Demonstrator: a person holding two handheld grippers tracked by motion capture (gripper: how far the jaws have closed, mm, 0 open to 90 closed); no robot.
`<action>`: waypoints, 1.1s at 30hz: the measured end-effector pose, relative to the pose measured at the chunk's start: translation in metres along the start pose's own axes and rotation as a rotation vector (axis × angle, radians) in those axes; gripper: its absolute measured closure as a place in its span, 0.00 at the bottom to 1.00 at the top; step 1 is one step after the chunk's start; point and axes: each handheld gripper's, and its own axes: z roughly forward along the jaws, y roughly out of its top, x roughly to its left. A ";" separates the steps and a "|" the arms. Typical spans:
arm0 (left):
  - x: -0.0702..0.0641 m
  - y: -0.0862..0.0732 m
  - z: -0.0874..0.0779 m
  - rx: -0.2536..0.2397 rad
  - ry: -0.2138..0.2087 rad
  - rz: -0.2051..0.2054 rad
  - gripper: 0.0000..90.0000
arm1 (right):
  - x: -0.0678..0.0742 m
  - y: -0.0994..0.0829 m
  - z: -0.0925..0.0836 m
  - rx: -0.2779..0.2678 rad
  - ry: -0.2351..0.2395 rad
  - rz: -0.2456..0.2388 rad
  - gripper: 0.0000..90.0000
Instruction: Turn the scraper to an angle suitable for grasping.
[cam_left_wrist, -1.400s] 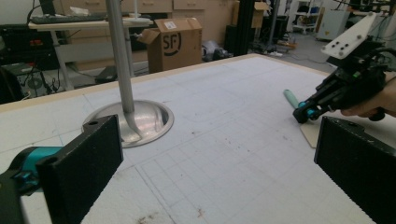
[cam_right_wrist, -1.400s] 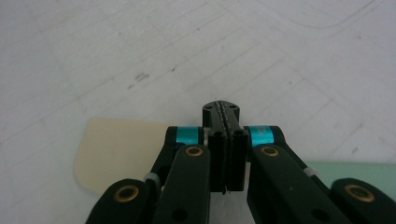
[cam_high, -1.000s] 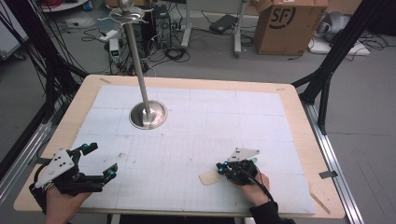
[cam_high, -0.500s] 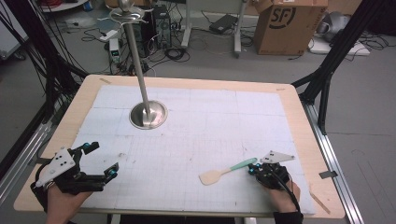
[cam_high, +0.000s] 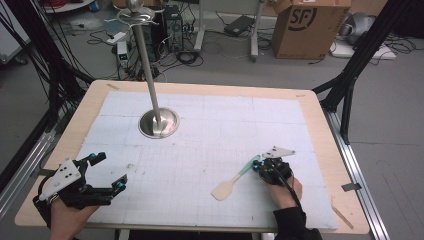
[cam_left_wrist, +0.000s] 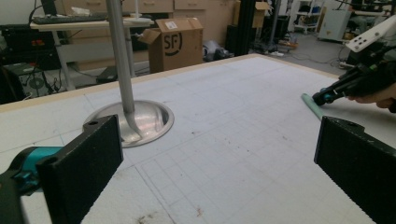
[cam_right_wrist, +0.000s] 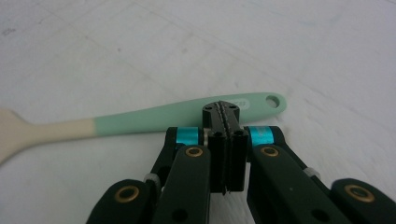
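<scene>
While you hold both tools low over the counter (cam_high: 320, 125), this is how things stand:
Right hand-held gripper: your right hand-held gripper (cam_high: 259, 166) sits near the front right part of the counter; in the right gripper view (cam_right_wrist: 221, 110) its two black jaws are pressed flat together with nothing between them
Spatula: the spatula (cam_high: 235, 180) lies flat on the white gridded mat (cam_high: 210, 135), mint-green handle toward your right hand, cream blade toward the front middle of the counter
Spatula, close up: in the right gripper view the spatula (cam_right_wrist: 154, 117) lies crosswise just beyond the closed jaw tips, its hanging hole at the right end of the handle; whether the tips touch the handle cannot be told
Left hand-held gripper: your left hand-held gripper (cam_high: 107, 172) rests at the front left corner, well apart from the spatula; in the left gripper view (cam_left_wrist: 219, 158) its jaws stand wide apart and hold nothing
Left gripper view, far side: your right hand-held gripper (cam_left_wrist: 336, 93) shows at the right edge with the green handle end (cam_left_wrist: 310, 105) at its tips
Stand: a metal stand (cam_high: 150, 80) with a round dished base (cam_high: 159, 123) rises upright from the back left part of the mat, well apart from both tools
Background: a cardboard box (cam_high: 305, 27) stands on the floor beyond the counter
</scene>
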 end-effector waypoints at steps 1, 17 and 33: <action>0.000 0.000 0.000 0.000 0.001 0.000 0.02 | 0.003 0.005 0.005 0.000 0.007 -0.006 1.00; 0.004 0.001 -0.005 -0.011 0.010 -0.005 0.02 | 0.069 0.048 0.050 -0.024 0.174 -0.142 1.00; 0.005 0.002 -0.009 -0.019 0.017 -0.006 0.02 | 0.129 0.058 0.053 0.008 0.363 -0.310 1.00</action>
